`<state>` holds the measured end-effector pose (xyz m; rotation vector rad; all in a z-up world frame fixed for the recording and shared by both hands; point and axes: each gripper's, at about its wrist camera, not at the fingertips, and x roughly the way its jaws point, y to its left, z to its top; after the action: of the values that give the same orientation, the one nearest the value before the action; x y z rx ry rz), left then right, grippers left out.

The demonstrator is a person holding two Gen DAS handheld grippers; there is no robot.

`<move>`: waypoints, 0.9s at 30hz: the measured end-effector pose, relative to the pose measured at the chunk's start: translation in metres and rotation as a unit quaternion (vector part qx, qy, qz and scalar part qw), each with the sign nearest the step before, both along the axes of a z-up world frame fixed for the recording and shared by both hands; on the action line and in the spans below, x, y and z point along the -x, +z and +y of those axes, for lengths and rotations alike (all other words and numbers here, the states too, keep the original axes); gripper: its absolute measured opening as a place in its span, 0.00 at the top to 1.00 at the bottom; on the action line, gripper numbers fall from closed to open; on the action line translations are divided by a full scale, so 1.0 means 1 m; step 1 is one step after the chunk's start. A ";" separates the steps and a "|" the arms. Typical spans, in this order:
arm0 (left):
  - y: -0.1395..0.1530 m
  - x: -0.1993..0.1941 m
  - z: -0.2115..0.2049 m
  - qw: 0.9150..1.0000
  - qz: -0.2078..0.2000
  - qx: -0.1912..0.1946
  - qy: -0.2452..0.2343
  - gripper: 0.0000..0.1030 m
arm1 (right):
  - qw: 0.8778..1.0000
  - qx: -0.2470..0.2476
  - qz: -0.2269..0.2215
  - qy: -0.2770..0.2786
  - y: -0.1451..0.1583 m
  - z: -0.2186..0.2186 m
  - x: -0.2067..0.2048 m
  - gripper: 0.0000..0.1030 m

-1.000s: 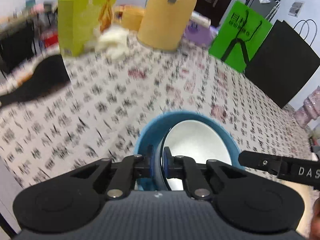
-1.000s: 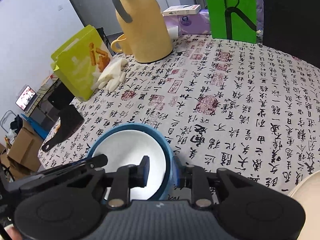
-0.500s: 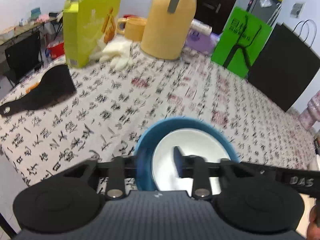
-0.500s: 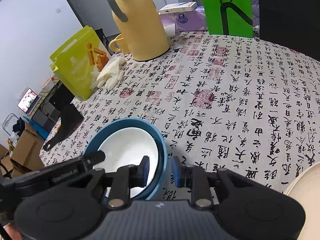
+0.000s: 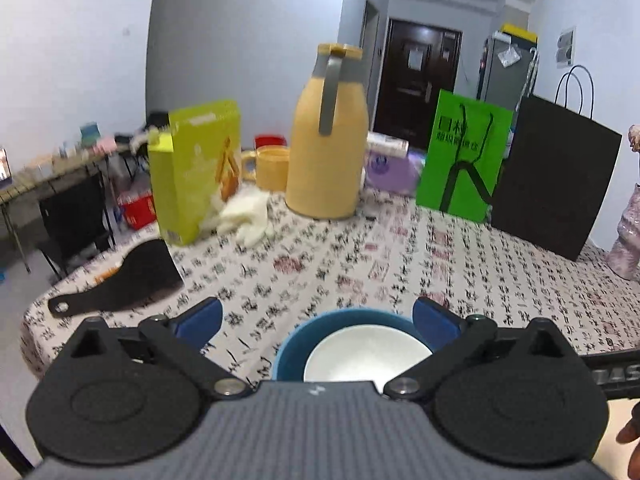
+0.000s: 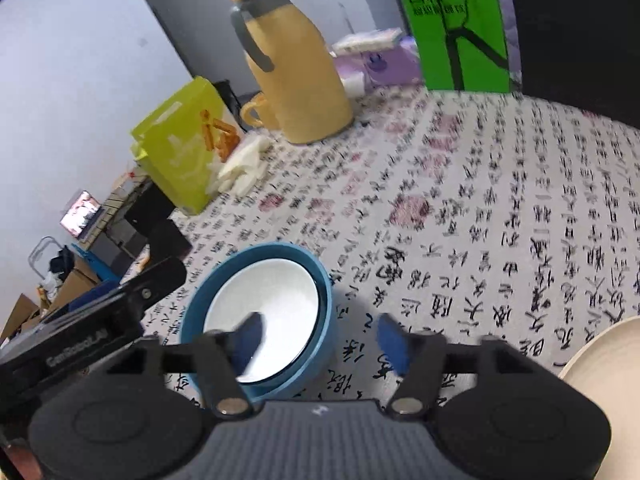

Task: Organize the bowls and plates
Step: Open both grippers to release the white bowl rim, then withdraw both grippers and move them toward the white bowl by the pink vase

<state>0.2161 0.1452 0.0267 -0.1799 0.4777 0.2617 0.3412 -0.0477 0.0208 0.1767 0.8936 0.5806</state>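
Room: grey walls, a dark door (image 5: pixel 416 84) at the far end, a cluttered desk far left.
Table: covered by a white cloth (image 5: pixel 400 264) printed with black and red calligraphy.
Far edge of the table: a yellow thermos jug (image 5: pixel 326 136) with a grey handle, a yellow mug (image 5: pixel 270 168) just left of it, a lime-green snack box (image 5: pixel 196 168) further left with white gloves (image 5: pixel 248 216) at its foot, a purple pack (image 5: pixel 390 168) behind, a green paper bag (image 5: pixel 464 156) and a black paper bag (image 5: pixel 556 180) to the right.
Left edge: a flat black handled tool (image 5: pixel 116 284) lies on the cloth.
Bowls: a white bowl (image 6: pixel 264 312) sits nested inside a blue bowl (image 6: pixel 320 340), both resting on the cloth at the near side.
Left gripper (image 5: pixel 316 316): jaws have just been opening and now stand spread wide, one blue pad on each side of the bowls, neither pressing on them.
Right gripper (image 6: pixel 320 338): jaws have just been opening; the left pad hangs over the white bowl, the right pad outside the blue rim, the wall between them, not pinched.
Near right corner: the edge of a cream plate (image 6: pixel 600 360).
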 end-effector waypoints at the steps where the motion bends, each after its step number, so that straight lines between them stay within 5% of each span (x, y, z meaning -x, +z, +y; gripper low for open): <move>1: 0.000 0.003 -0.002 1.000 -0.007 -0.003 0.002 0.00 | 1.000 -0.002 -0.012 0.000 0.001 -0.003 0.003 0.06; 3: -0.001 0.009 -0.006 1.000 -0.022 -0.004 0.002 0.00 | 0.999 -0.006 -0.042 -0.002 0.004 -0.011 0.011 0.00; 15: -0.003 0.042 -0.037 0.995 -0.102 -0.003 0.000 0.00 | 0.981 -0.016 -0.184 -0.066 0.000 -0.074 0.057 0.00; 27: -0.013 0.047 -0.064 0.993 -0.111 0.013 -0.024 0.00 | 0.968 -0.012 -0.225 -0.111 -0.010 -0.124 0.083 0.00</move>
<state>0.1691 0.0809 0.0137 -0.2203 0.2646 0.1846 0.2580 -0.1716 0.0110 0.1566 0.4191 0.3987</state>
